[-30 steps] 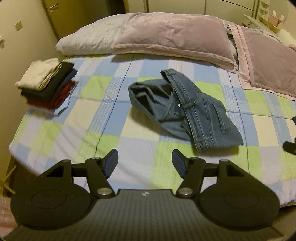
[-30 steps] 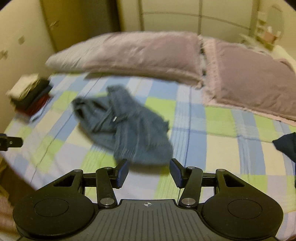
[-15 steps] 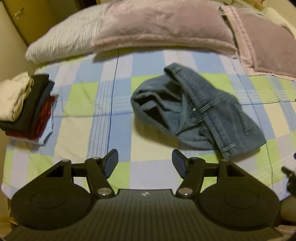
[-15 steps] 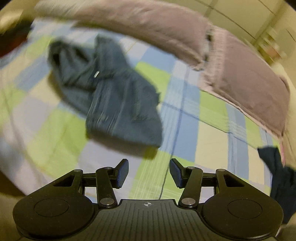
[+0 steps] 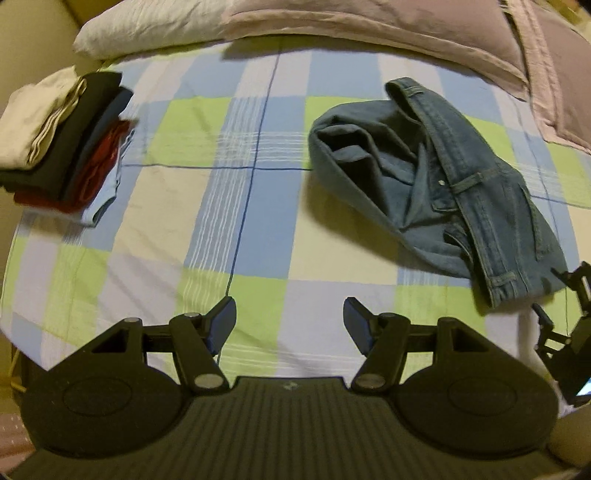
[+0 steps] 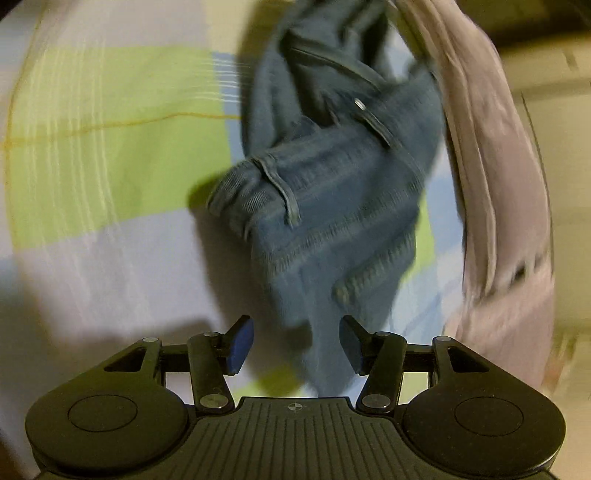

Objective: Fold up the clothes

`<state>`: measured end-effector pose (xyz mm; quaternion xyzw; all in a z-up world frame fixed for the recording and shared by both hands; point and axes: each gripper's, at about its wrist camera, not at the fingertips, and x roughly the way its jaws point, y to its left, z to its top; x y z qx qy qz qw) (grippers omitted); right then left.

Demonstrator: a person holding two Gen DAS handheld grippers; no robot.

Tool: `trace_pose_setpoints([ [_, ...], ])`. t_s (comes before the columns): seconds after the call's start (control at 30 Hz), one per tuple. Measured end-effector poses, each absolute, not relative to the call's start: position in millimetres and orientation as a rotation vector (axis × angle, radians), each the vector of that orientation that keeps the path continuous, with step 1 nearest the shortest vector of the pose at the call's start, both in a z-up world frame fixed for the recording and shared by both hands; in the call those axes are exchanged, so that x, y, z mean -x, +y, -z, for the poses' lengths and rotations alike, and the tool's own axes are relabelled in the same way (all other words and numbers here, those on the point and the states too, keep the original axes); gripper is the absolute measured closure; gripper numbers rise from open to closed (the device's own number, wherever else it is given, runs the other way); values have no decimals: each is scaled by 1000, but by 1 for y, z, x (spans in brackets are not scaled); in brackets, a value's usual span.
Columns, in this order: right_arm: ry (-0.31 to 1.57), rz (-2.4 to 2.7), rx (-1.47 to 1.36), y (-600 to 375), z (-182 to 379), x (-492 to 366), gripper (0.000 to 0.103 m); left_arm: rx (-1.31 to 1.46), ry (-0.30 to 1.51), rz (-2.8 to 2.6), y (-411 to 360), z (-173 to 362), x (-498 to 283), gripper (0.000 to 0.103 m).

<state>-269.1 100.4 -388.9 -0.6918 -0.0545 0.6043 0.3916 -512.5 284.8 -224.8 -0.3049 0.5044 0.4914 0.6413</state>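
- Both hands have dropped toward the bed since the earlier frames; the right gripper (image 6: 296,341) has also rolled, so its view of the bed is now turned and blurred, and the jeans fill much more of it.
- Jeans (image 5: 436,177): crumpled denim heap on the checked bedsheet (image 5: 229,206), below the pillows (image 5: 332,22), well apart from the stack of folded clothes (image 5: 62,144) at the sheet's left edge.
- Long axis, left wrist view: runs diagonally from the waistband end near the pillows down to the loose end with a belt loop (image 5: 502,277) at lower right, which points toward the right gripper.
- Right gripper, own view: jaws partly open, nothing pressed between the pads; denim lies straight ahead, its nearest edge showing between the blue pads (image 6: 240,343), though contact cannot be told through the blur.
- Left gripper (image 5: 290,323): jaws wide apart, empty, over bare sheet; the jeans lie ahead and to its right, apart from it.
- Nearer hand: right, judged by far.
- Coming move, judged: the right gripper takes the near loose end, and the left must cross rightward to the heap before the garment can be spread flat.
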Motion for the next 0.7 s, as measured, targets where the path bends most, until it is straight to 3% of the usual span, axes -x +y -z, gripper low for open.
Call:
trace_pose_setpoints([
  [0.07, -220, -1571, 1748, 105, 399, 266, 53, 691, 1149, -1138, 289, 227, 506, 42],
  [0.1, -153, -1617, 1699, 111, 393, 261, 70, 689, 1148, -1147, 292, 227, 503, 42],
  [0.13, -82, -1659, 1641, 117, 386, 255, 102, 686, 1147, -1155, 294, 228, 500, 42],
  [0.23, 300, -1671, 1240, 147, 331, 214, 102, 659, 1132, -1178, 306, 226, 488, 43],
  [0.37, 745, -1416, 532, 179, 242, 96, 103, 628, 1105, -1191, 322, 218, 472, 43],
  [0.53, 963, -873, -233, 114, 192, -57, 103, 577, 1073, -1165, 339, 210, 445, 43],
  [0.7, 1159, -220, -385, 19, 225, -119, 103, 548, 1076, -1122, 356, 215, 416, 43],
])
